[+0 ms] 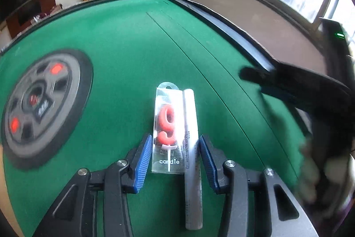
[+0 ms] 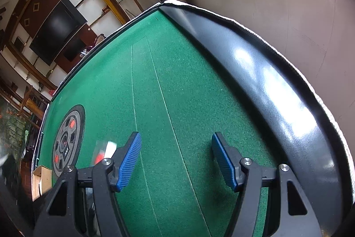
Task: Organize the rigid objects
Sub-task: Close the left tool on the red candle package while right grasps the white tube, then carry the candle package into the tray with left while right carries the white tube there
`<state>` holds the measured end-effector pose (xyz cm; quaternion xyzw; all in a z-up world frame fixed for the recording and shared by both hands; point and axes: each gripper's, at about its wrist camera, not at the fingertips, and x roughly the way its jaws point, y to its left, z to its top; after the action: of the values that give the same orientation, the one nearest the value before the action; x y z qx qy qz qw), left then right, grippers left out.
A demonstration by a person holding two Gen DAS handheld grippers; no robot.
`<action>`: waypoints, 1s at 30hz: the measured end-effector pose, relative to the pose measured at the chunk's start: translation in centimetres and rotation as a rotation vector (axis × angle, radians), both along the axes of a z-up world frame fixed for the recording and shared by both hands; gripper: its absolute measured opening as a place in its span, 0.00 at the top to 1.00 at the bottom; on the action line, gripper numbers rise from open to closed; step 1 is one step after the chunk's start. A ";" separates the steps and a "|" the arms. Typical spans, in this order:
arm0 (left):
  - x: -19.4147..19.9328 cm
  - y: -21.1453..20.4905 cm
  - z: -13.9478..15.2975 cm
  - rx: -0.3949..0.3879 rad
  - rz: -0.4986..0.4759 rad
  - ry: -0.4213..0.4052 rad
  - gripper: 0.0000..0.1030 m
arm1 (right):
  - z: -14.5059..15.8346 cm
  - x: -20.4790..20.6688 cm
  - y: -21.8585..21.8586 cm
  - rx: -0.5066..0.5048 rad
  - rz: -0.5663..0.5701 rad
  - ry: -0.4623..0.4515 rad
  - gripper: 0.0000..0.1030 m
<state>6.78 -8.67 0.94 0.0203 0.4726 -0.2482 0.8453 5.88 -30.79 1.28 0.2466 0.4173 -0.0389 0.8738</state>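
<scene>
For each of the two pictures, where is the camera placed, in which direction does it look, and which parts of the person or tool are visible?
Left wrist view: sits on the left hand-held gripper, looking down along its fingers at a boxed number-nine candle and a silver marker pen lying between the open jaws; the other gripper shows blurred at right.
Right wrist view: sits on the right hand-held gripper, looking down at bare green felt between open jaws.
Both share the green table and its round centre panel.

Blurred right claw; marker tip beyond the lower edge
</scene>
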 end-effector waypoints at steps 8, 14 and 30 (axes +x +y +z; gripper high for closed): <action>-2.6 2.3 0.1 0.067 0.029 -0.081 0.34 | 0.0 0.0 0.4 -0.017 0.010 0.001 0.34; -2.5 -0.8 -0.6 0.183 -0.014 -0.185 0.34 | 0.0 -0.1 0.5 -0.024 0.012 0.001 0.33; -3.3 2.1 -0.7 0.073 0.004 -0.104 0.72 | 0.0 0.3 0.7 -0.015 0.017 0.002 0.30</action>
<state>3.51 -6.55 0.26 0.0629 0.4370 -0.2275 0.8679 6.16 -30.13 1.28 0.2364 0.4200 -0.0347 0.8755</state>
